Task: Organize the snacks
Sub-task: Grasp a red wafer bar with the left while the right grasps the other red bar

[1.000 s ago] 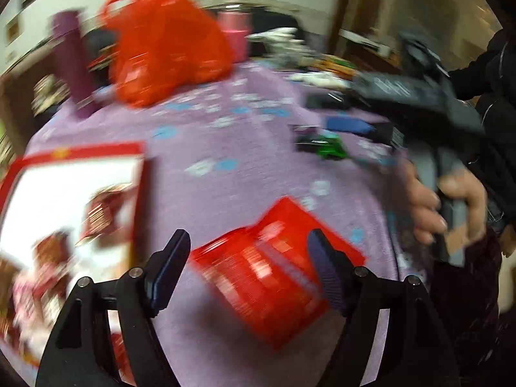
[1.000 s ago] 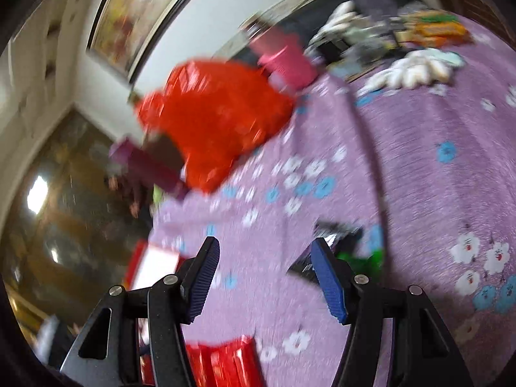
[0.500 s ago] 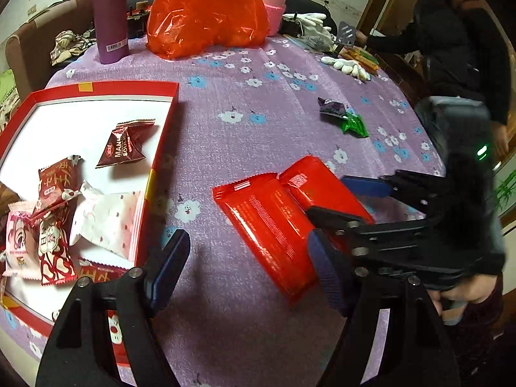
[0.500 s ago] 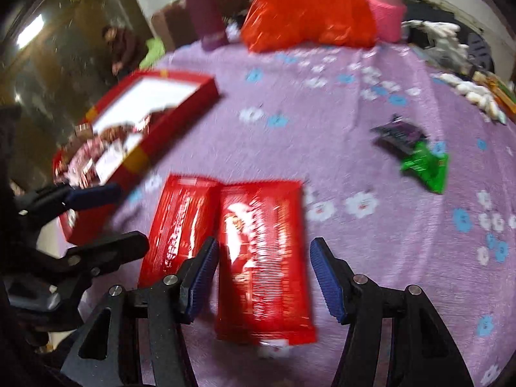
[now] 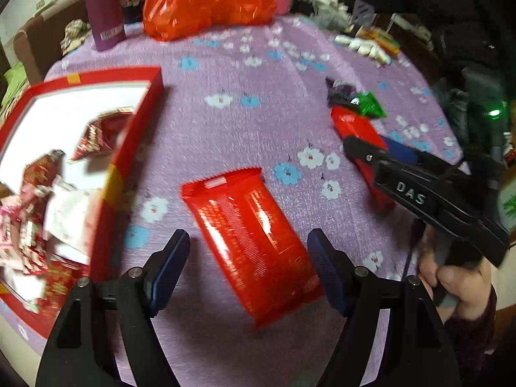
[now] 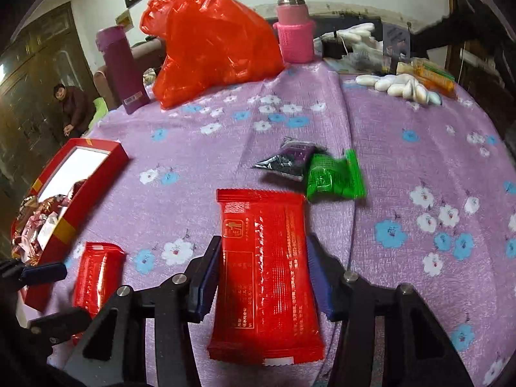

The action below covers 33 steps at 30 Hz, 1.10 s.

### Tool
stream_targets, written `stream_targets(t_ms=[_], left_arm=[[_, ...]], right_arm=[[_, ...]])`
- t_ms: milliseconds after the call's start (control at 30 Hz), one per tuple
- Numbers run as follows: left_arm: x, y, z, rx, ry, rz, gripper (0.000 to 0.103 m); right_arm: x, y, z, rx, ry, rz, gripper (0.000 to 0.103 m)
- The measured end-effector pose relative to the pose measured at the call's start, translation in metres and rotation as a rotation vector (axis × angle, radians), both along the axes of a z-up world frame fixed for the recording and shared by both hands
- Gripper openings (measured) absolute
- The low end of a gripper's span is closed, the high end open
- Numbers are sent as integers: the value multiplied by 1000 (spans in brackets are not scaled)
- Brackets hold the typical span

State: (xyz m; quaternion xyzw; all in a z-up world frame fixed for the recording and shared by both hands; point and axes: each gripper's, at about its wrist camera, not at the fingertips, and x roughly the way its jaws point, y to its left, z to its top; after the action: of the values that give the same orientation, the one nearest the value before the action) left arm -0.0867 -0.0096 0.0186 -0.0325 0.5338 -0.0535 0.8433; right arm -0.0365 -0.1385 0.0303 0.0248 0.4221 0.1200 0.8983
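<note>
Two red snack packets are seen on the purple flowered tablecloth [image 6: 403, 148]. One red packet [image 6: 264, 277] is gripped across its width by the right gripper [image 6: 262, 277], whose blue-padded fingers are pressed against both long edges of the wrapper; in the left wrist view the same packet [image 5: 361, 135] is seen pinched at the tip of that gripper [image 5: 371, 151], which is held by the right hand [image 5: 458, 277]. Whether this packet is lifted or resting on the cloth cannot be told.

The second red packet [image 5: 251, 245] lies flat on the cloth, between the spread fingers of the left gripper [image 5: 248, 267], and is not touched by either pad. In the right wrist view that packet [image 6: 96, 274] is seen near the corner of the red box.

The red box [image 5: 129, 148] with a white inside is placed at the left of the table, and several small wrapped snacks [image 5: 35, 213] are held in it; these are blurred. A dark purple packet [image 6: 287, 161] and a green packet [image 6: 335, 177] are seen touching each other just beyond the gripped packet.

At the far side of the table, an orange-red plastic bag [image 6: 213, 45], a purple flask [image 6: 122, 67] and a jar in a pink knitted sleeve [image 6: 295, 35] are stood.
</note>
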Motion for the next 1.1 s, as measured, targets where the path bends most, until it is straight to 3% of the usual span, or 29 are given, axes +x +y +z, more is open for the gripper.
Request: stream_targets(t_ms=[167,367,500,567,700,800,933,1100], left_arm=[[1,-21,-9,122,-37,-5,88],[-4,-14,-10,109,-118,-48,87],[-7,-3,-7,101,-155,-61,68],[-7,4,-5,92,-163,-68,50],[-8,11,-5,81,-164,-87,45],[-13,8,-5,127,-166,-98,49],[-5,19,-9,147,-140,-36,86],[-6,19,-12,132,-151,-50,86]], right_arm=[[0,1,1,3,-1,1,52],[-1,7,-1,-5,-1,6,54],[-1,7,-1,-5,-1,6,54],[0,7,-1,-4,0,8,55],[0,8,-2,-10,0,14,57],[-1,8,-2,-14,0,18,58],[-1,9,-2,-22,1,26,58],[-6,15,-2,-67,1,58,62]])
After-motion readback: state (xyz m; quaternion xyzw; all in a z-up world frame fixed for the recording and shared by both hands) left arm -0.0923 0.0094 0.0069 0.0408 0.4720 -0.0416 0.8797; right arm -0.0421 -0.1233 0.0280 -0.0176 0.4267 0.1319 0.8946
